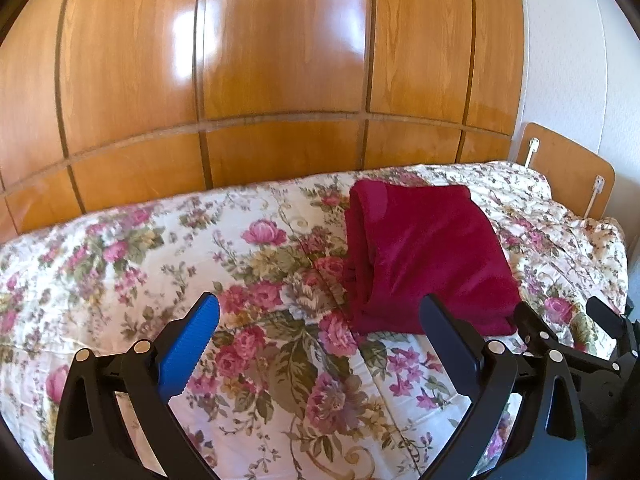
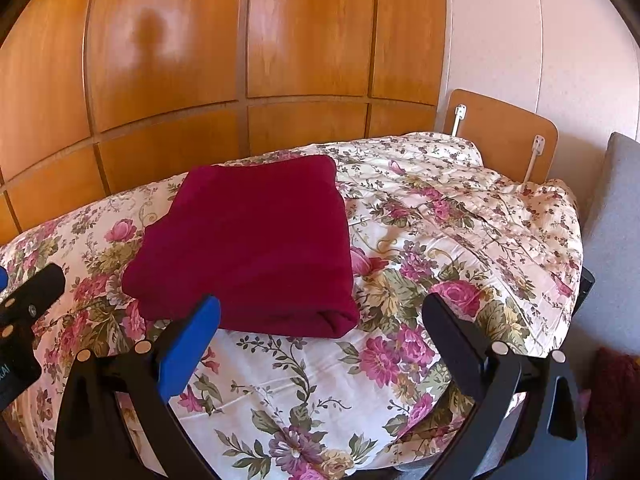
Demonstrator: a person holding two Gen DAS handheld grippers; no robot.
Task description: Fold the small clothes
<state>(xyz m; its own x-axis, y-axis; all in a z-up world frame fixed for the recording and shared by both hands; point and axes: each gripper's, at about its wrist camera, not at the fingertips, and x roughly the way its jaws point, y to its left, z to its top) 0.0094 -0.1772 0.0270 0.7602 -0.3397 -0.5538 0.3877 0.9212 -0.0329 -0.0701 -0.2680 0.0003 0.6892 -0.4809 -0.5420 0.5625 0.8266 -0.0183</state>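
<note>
A dark red garment (image 1: 424, 256) lies folded into a thick rectangle on the floral bedspread (image 1: 160, 248). In the right wrist view the dark red garment (image 2: 252, 240) fills the centre left, its folded edge facing me. My left gripper (image 1: 320, 312) is open, held above the bedspread just in front and left of the garment, nothing between its fingers. My right gripper (image 2: 320, 312) is open too, hovering at the garment's near right corner and not touching it. The right gripper (image 1: 568, 320) also shows at the right edge of the left wrist view.
A wooden panelled wardrobe (image 1: 280, 60) runs behind the bed. A small wooden headboard (image 2: 500, 136) with white brackets stands at the back right. A grey upholstered surface (image 2: 616, 240) flanks the bed's right side, with a dark red cloth (image 2: 612, 400) below it.
</note>
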